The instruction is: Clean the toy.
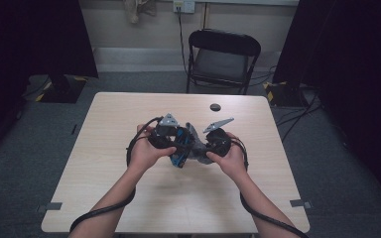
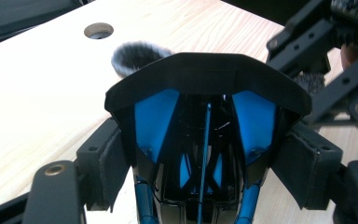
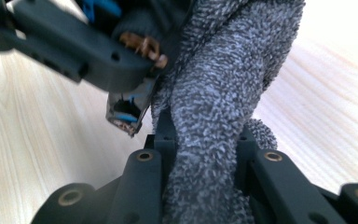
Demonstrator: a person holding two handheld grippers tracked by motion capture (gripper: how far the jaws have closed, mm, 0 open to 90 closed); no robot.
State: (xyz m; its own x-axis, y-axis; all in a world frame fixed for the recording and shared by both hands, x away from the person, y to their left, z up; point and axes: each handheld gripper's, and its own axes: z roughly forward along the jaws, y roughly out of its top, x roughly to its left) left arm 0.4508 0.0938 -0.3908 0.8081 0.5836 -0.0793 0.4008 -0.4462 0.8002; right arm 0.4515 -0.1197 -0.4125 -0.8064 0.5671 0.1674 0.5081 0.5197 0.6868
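Over the middle of the wooden table (image 1: 119,114) I hold two grippers close together. My left gripper (image 1: 171,139) (image 2: 209,163) is shut on a glossy black and blue plastic object (image 1: 180,154) (image 2: 205,116), its pads pressing on both sides. My right gripper (image 1: 207,145) (image 3: 205,154) is shut on a grey fuzzy cloth (image 1: 194,135) (image 3: 223,93), which runs up from between its jaws to the object and the left gripper's black arm (image 3: 74,46). A tuft of the cloth (image 2: 133,53) shows behind the object, and the right gripper's arm (image 2: 326,56) is at the upper right there.
A round cable hole (image 1: 215,107) (image 2: 98,31) sits near the table's far edge. A black folding chair (image 1: 223,59) stands beyond the table. Cables trail from both grippers along the forearms toward the near edge.
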